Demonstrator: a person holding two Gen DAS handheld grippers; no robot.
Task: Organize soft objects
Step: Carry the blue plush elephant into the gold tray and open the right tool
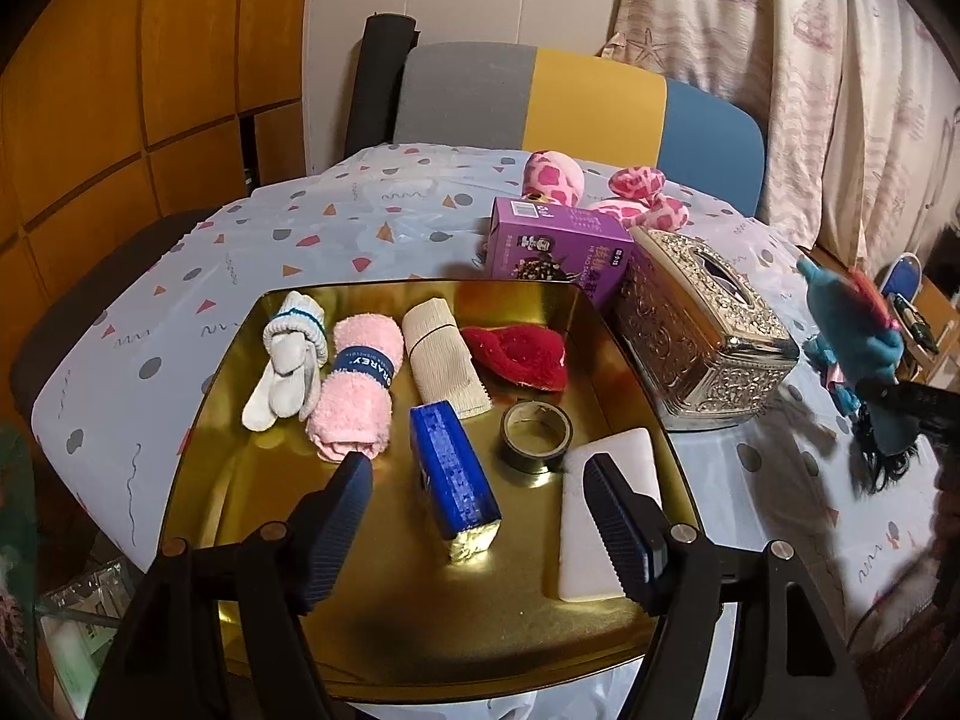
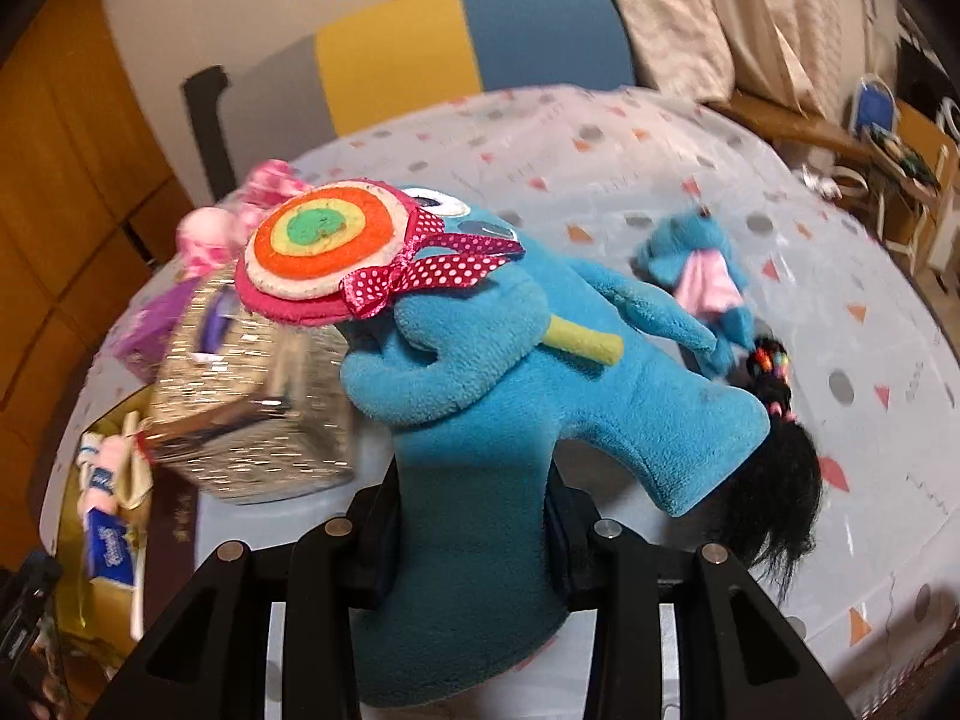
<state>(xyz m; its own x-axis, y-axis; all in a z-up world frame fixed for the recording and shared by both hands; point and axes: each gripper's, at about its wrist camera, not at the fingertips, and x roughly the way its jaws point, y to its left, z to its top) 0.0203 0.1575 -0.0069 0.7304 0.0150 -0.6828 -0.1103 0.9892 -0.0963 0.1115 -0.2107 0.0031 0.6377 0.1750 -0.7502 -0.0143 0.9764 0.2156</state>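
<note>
Below the left gripper (image 1: 477, 495), jaws apart and empty: a gold tray (image 1: 228, 420). In it, just ahead of the fingertips: a blue packet (image 1: 453, 471), a tape roll (image 1: 536, 435), a white block (image 1: 600, 516). Farther ahead, in a row: socks (image 1: 288, 369), a pink towel (image 1: 357, 387) banded "BAREY", a beige cloth (image 1: 444, 354), a red cloth (image 1: 519, 354). Beyond the tray: a purple box (image 1: 555, 246), print unreadable, and a silver tissue box (image 1: 702, 327). Clamped in the right gripper (image 2: 474, 540), off the table: a blue plush toy (image 2: 510, 408).
</note>
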